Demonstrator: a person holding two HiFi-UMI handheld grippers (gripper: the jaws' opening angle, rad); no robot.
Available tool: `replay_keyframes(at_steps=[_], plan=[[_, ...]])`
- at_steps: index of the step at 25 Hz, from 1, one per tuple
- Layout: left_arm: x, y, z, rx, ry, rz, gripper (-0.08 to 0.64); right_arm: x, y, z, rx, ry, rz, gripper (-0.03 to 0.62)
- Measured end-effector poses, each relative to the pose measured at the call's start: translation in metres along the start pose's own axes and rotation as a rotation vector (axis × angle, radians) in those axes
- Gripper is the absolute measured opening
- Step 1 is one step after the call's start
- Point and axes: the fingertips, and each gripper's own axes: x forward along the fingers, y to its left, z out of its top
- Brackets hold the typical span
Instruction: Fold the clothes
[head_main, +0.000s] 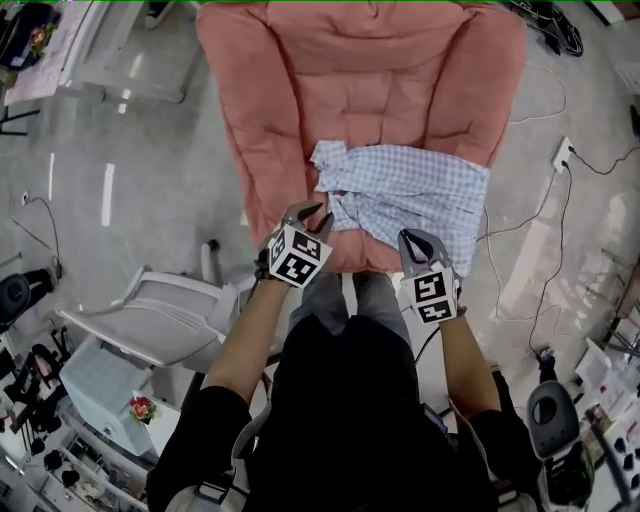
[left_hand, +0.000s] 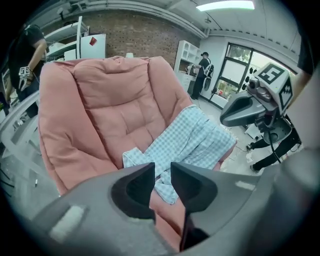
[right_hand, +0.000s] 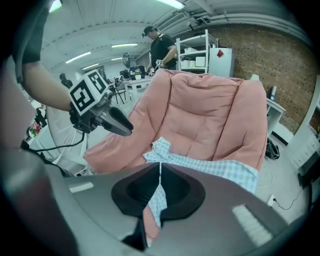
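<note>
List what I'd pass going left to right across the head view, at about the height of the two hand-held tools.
white office chair → left gripper → right gripper → white power strip

The left forearm (head_main: 245, 340) and the right forearm (head_main: 462, 360) are bare below black short sleeves and reach forward side by side. Each hand carries 1 gripper that is tilted forward and down. The left marker cube (head_main: 297, 257) and the right marker cube (head_main: 431, 297) face upward. The left tongs (left_hand: 162, 167) stand a little apart, with a narrow empty gap between the 2 jaws. The right tongs (right_hand: 160, 167) are closed, and their 2 jaws meet at the tips.
</note>
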Motion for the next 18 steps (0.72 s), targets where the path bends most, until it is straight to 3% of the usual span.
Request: replay_keyframes(at_steps=[7,11,18], plan=[[0.076,0.039,-0.007,-0.061,0.025,0.089,0.124,0.044,-0.022,-0.024,0.045,0.008,0.01,0.012],[0.115,0.056,-0.016,-0.068,0.048,0.132,0.132,0.075,-0.034,-0.039,0.081,0.006,0.042,0.012],[0.174,0.091,-0.021,-0.15,0.053,0.181,0.158,0.102,-0.036,-0.07,0.093,0.026,0.098,0.012]])
